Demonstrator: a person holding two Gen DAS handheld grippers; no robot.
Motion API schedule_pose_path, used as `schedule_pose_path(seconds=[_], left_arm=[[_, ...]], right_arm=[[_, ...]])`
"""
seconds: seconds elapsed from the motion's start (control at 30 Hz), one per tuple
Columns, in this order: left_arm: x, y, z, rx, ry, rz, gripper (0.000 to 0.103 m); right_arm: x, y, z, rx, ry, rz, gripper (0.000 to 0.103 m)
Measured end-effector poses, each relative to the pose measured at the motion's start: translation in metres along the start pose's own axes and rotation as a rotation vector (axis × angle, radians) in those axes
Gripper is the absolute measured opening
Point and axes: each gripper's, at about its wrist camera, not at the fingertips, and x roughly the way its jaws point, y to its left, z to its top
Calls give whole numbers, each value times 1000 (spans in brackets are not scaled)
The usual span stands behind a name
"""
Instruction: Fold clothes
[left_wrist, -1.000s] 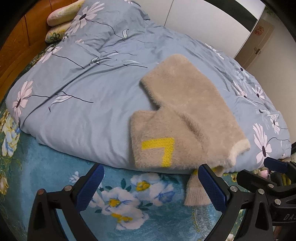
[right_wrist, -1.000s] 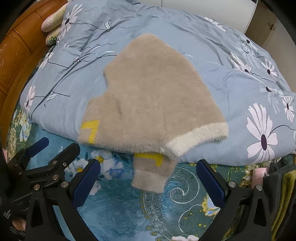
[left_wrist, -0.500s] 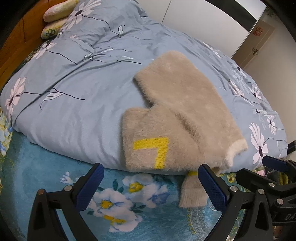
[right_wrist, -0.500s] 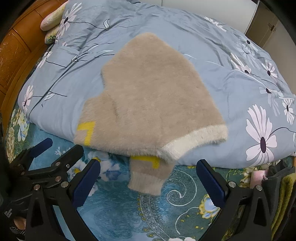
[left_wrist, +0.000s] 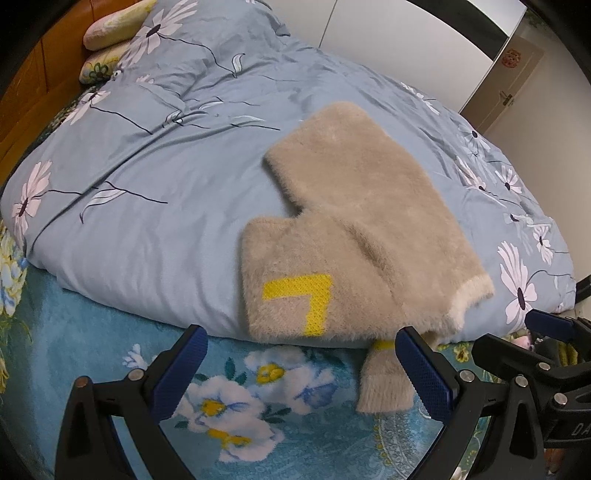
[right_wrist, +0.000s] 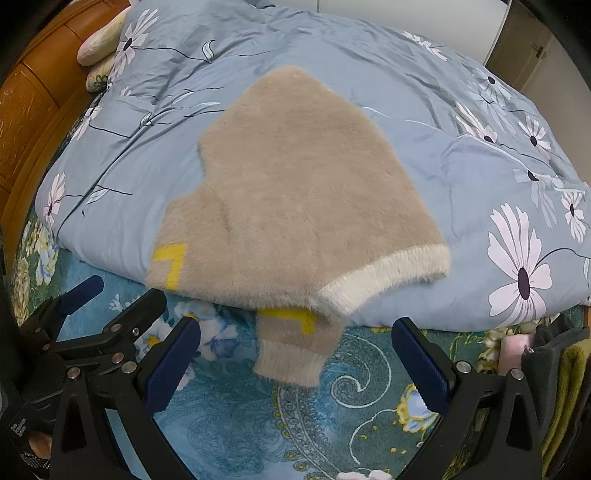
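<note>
A fluffy beige sweater (left_wrist: 354, 221) (right_wrist: 303, 192) with yellow angle marks lies folded on the blue flowered duvet (left_wrist: 166, 177). One sleeve cuff (left_wrist: 384, 384) (right_wrist: 291, 350) hangs over the duvet's edge onto the teal sheet. Its cream hem (right_wrist: 384, 280) points to the right. My left gripper (left_wrist: 303, 373) is open just short of the sweater's near edge, holding nothing. My right gripper (right_wrist: 295, 362) is open too, with the hanging cuff between its blue fingers (right_wrist: 421, 362) but not pinched. Each gripper shows at the side of the other's view.
A teal flowered sheet (left_wrist: 110, 339) covers the near part of the bed. Pillows (left_wrist: 110, 26) and a wooden headboard (right_wrist: 33, 96) are at the far left. A white wardrobe (left_wrist: 399, 40) stands behind. Dark and olive clothes (right_wrist: 557, 384) lie at the right edge.
Both grippers shifted slightly relative to the bed and stayed open. The sweater has not moved.
</note>
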Motion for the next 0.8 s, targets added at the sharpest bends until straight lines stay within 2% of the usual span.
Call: schedule_pose_path(seconds=[0.57,0.67,0.8], left_arm=[[0,-5,-2,23,6,-10,103],[4,-10,-10,107,20,10,103],[12,-30,-22,325,-21,113,103]], right_arm=[[-1,-6,-4,27,6,15,103],[-2,-8,-7,38,7,8,103],[-5,-20,-16,69,7,-10,103]])
